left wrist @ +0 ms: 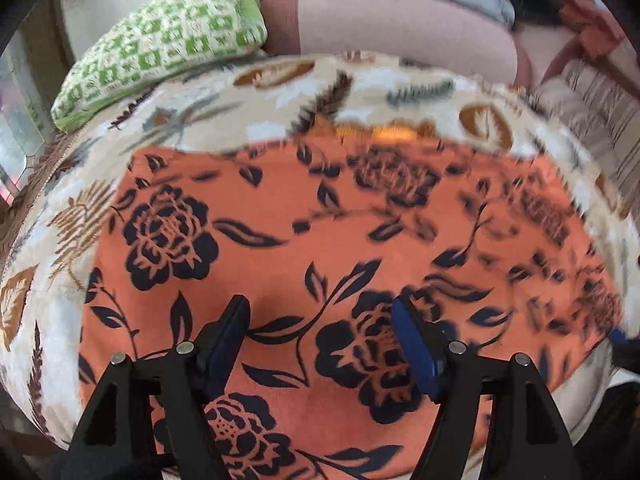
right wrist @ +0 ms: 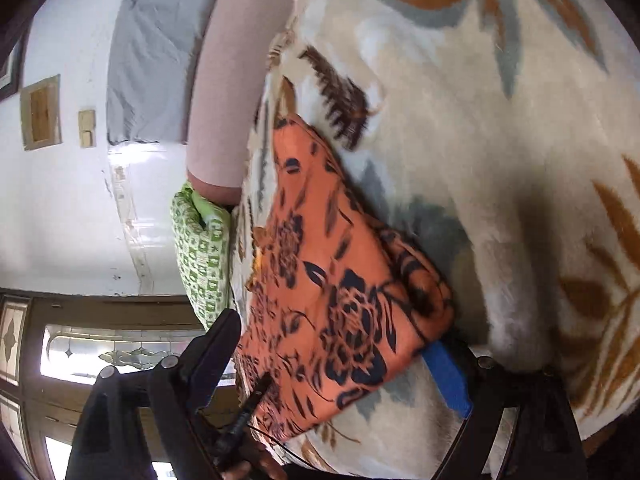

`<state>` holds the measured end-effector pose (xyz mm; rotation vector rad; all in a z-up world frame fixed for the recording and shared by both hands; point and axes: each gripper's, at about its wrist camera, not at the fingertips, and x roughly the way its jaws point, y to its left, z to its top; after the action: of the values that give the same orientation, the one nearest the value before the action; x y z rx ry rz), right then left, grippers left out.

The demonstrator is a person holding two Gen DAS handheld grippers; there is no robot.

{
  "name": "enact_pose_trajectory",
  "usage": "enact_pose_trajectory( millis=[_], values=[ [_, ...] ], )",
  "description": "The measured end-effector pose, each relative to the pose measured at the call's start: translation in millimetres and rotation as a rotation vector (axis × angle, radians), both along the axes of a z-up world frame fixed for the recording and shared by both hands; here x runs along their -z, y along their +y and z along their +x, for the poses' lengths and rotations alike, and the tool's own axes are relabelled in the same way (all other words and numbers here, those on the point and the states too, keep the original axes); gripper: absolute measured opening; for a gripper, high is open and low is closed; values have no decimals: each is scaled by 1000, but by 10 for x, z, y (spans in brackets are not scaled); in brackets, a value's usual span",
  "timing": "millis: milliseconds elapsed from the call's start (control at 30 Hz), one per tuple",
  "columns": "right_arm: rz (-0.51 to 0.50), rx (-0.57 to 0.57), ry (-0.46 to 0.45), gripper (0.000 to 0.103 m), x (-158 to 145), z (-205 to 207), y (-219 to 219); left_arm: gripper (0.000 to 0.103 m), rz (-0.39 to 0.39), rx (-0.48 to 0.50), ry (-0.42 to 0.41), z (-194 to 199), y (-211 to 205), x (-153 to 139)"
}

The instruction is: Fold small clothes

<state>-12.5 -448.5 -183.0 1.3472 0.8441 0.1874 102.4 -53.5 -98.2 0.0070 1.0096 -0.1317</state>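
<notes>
Orange floral cloth flat on plush blanket — left gripper, right gripper both agape.

White wall, leaf-patterned blanket, green checked pillow, leaded-glass door.

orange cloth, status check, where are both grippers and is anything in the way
Left gripper open, hovering over the orange cloth. Right gripper open, fingers astride the cloth's edge. Cloth lies flat on the blanket. Green pillow beyond it, clear of the cloth.
</notes>
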Motion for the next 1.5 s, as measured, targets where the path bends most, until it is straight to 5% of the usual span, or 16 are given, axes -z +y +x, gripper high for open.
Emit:
enact_pose_trajectory(
  millis=[100, 200, 333, 733, 833, 933, 1033, 1067, 1100, 1167, 1233, 1367, 1500],
  values=[
    [-70, -26, -19, 90, -101, 83, 68, 74, -4, 15, -48, -13, -81, -98],
    [-122, -59, -20, 91, -128, 173, 145, 75, 74, 19, 57, 133, -167, 174],
    [-211, -91, 29, 90, -140, 290, 301, 78, 77, -9, 54, 137, -175, 175],
    [-232, -81, 55, 89, -132, 415, 375, 79, 55, -2, 63, 159, -149, 177],
    [-268, -92, 61, 76, -157, 407, 350, 79, 14, -20, 46, 110, -102, 64],
    [-269, -88, 71, 76, -125, 406, 320, 79, 3, -22, -16, 52, -112, -32],
    [-268, -67, 82, 76, -116, 428, 304, 83, 61, 20, 79, 156, -219, 277],
    [-297, -83, 77, 76, -135, 469, 331, 86, 82, 27, 27, 145, -235, 312],
    [-317, -100, 69, 73, -153, 497, 353, 86, 98, 33, 11, 138, -256, 313],
    [-390, -168, 74, 10, -246, 622, 454, 84, 68, 24, 33, 149, -230, 248],
    [-476, -192, 34, 9, -505, 712, 605, 76, -26, 16, 46, 128, -67, 128],
    [-674, -300, -153, 9, -1371, 920, 1360, 75, -228, -116, -90, -249, 694, -286],
    [-806, -467, -324, 9, -1918, 965, 2412, 75, -291, -291, -199, -716, 1583, -561]
  ],
)
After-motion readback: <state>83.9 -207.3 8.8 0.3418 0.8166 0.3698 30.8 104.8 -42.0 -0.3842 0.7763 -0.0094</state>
